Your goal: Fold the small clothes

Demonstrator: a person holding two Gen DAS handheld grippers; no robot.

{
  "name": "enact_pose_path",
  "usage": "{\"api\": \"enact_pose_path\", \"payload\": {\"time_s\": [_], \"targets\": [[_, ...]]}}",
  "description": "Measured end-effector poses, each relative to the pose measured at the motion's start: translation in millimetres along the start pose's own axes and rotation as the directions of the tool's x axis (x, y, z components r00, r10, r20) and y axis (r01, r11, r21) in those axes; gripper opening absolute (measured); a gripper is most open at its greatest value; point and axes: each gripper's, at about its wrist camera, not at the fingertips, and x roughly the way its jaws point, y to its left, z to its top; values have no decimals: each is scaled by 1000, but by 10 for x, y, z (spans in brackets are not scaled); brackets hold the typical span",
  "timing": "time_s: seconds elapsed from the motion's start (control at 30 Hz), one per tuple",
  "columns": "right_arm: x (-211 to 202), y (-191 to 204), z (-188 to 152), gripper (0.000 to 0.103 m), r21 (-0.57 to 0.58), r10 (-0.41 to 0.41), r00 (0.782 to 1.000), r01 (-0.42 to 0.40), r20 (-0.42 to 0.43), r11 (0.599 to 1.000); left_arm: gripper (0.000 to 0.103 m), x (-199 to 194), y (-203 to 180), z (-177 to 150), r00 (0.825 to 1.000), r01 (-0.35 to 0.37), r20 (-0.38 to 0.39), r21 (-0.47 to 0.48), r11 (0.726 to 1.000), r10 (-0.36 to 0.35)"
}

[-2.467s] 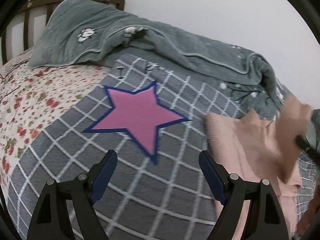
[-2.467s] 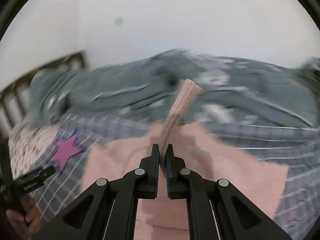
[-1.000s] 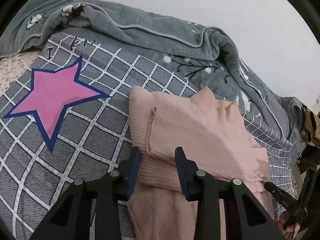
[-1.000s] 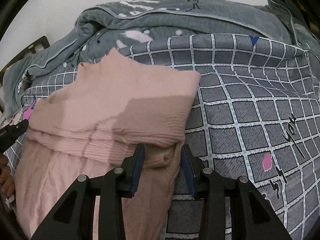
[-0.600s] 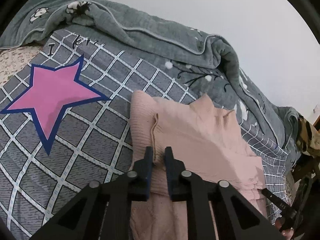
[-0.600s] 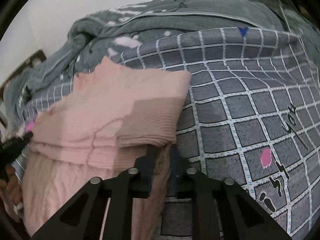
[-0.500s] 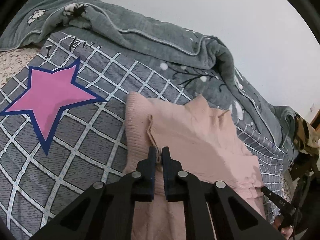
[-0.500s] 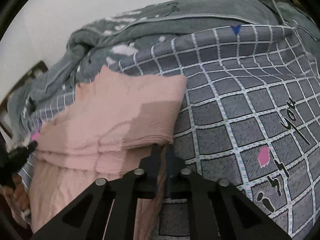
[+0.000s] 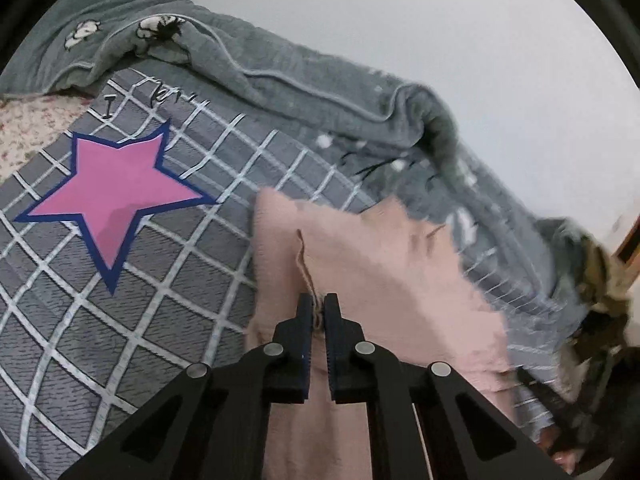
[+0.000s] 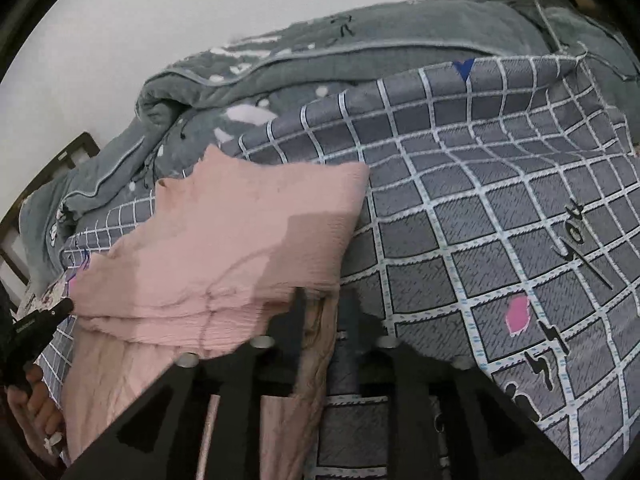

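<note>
Soft, light pink knit garment (image 9: 384, 264), limp and easily bunched: left hand-held gripper (image 9: 316, 312) pinching its folded near edge, right hand-held gripper (image 10: 324, 312) just reopened around the hem, best gripped through both layers.

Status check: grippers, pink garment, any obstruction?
Left gripper shut on pink knit garment. Right gripper just opening, garment edge between jaws. Nothing blocking on grey checked bedcover.

We list a pale pink knit sweater (image 9: 360, 264); a grey bedspread (image 10: 500, 208) checked in white, with a pink star (image 9: 116, 196) edged navy and black lettering; a plain grey-green blanket (image 9: 280, 80) piped lighter; a floral sheet (image 9: 24, 128), red on cream.
</note>
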Motion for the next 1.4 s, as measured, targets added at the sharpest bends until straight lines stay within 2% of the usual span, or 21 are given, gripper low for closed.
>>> {"api": "enact_pose_path", "payload": {"time_s": [0.07, 0.1, 0.2, 0.27, 0.37, 0.53, 0.6, 0.67, 0.73, 0.97, 1.1, 1.27, 1.33, 1.4], "targets": [[-32, 10, -4, 34, -8, 9, 1000, -9, 17, 1000, 7, -40, -2, 13, 999, 45, 8, -16, 999, -45], [-28, 22, -5, 35, -15, 7, 1000, -7, 16, 1000, 7, -28, -3, 13, 999, 37, -2, -17, 999, -37], [14, 39, -6, 36, -25, 2, 1000, -2, -2, 1000, 7, 55, 38, -6, 1000, -14, -22, -28, 999, 14], [35, 36, -13, 36, -26, -2, 1000, 2, -11, 1000, 7, 146, 79, -19, 996, -75, -53, -27, 997, 74], [79, 29, -15, 37, -26, -19, 999, 19, -30, 999, 7, 252, 107, -54, 989, -119, -89, -16, 993, 117], [179, 46, -37, 39, -42, -58, 995, 55, -81, 998, 13, 258, 29, -78, 980, -178, -82, 38, 983, 180], [182, 61, -47, 42, -51, -59, 995, 54, -84, 997, 22, 263, 3, -92, 974, -207, -77, 64, 976, 212], [176, 85, -60, 48, -64, -54, 995, 48, -85, 997, 48, 268, 10, -93, 971, -218, -82, 69, 973, 224], [175, 106, -71, 49, -76, -58, 995, 51, -86, 996, 54, 254, 37, -91, 973, -212, -77, 57, 976, 216], [103, 99, -84, 51, -67, -53, 995, 47, -89, 997, 59, 217, 49, -97, 978, -187, -86, 66, 980, 192], [-213, 129, -163, 51, -71, -71, 997, 70, -13, 995, 59, 118, -13, -149, 977, -193, -63, 121, 974, 202], [-706, 179, -295, 51, -79, -121, 988, 129, 100, 988, 59, -123, -77, -235, 978, -201, -23, 180, 963, 209], [-868, 160, -393, 51, -55, -160, 980, 167, 116, 984, 59, -236, -91, -290, 984, -165, -41, 190, 968, 176], [-1018, 117, -526, 51, -45, -143, 987, 147, 66, 988, 59, -340, -107, -347, 987, -140, -47, 185, 973, 151]]}}
